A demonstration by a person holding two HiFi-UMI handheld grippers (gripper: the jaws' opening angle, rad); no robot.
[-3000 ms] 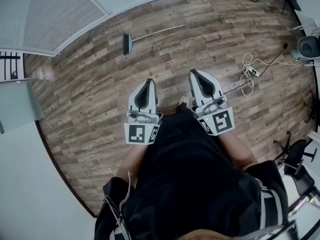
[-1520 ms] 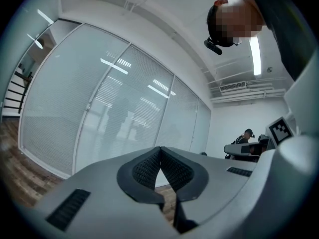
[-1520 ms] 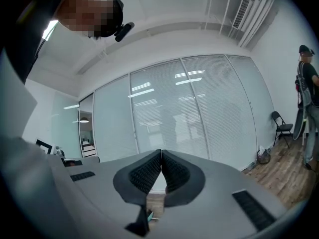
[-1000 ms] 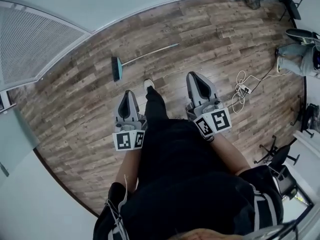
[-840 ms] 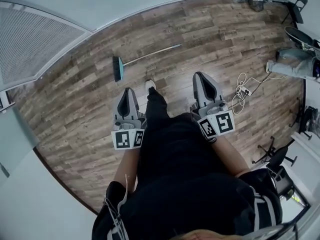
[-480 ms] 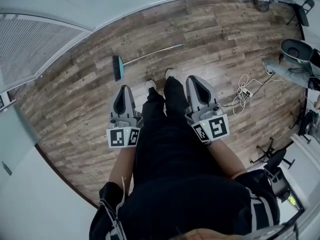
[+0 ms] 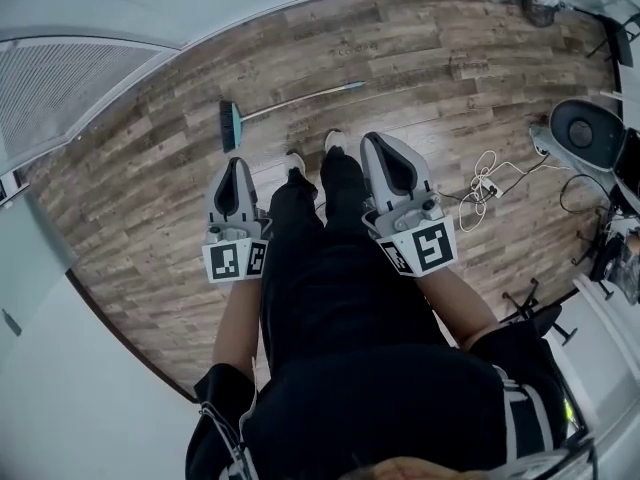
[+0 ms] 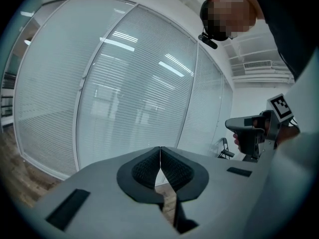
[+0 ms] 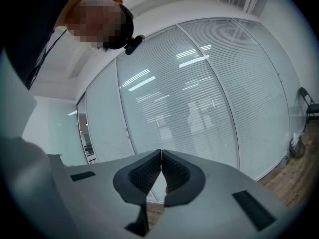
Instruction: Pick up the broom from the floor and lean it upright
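Wooden floor point(image 7: 150, 198): broom point(image 7: 290, 105) nearer than before, I'm almost in reach. Left gripper point(image 7: 233, 163) and right gripper point(image 7: 378, 140) pressed together, empty.

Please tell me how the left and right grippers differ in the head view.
The grey left gripper sits lower in the picture than the grey right gripper. The left marker cube shows two similar faces; the right marker cube shows one broad, one narrow. Both are shut, empty, short of the teal-headed broom.
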